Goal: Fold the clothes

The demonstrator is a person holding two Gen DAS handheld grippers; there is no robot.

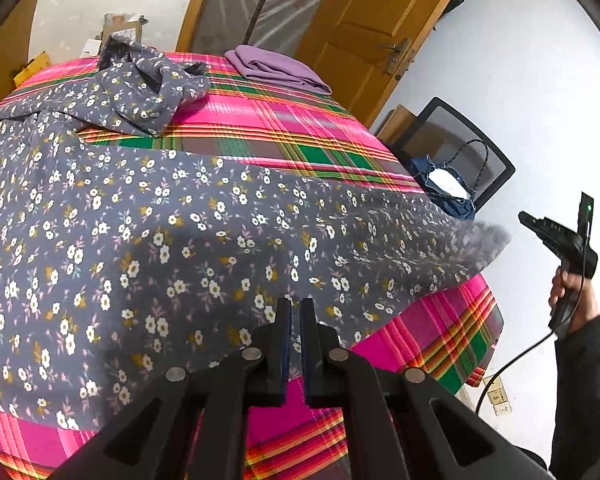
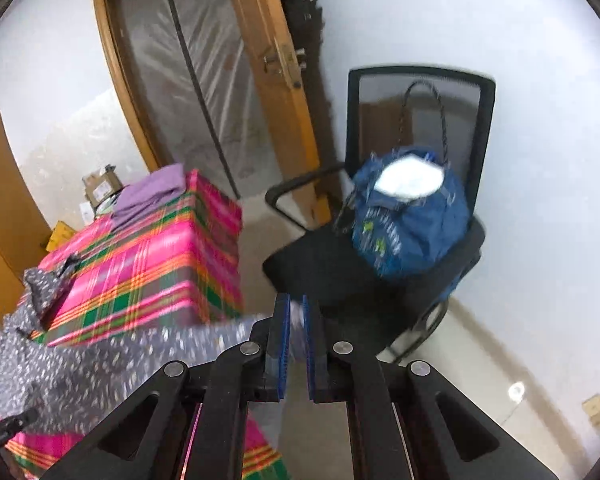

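No readable writing spotted, bag print too blurred. Floral garment (image 1: 204,232) spread over plaid table (image 1: 300,136). Left gripper (image 1: 296,308) clamped on hem at 6 o'clock; right gripper (image 2: 296,312) pinching corner at 3 o'clock, held off table edge.

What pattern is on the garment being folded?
Grey with small white and mustard flowers, on the floral garment; clearest in the left wrist view.

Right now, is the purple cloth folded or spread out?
Folded: the purple cloth lies as a flat, layered stack at the far corner of the plaid-covered table.
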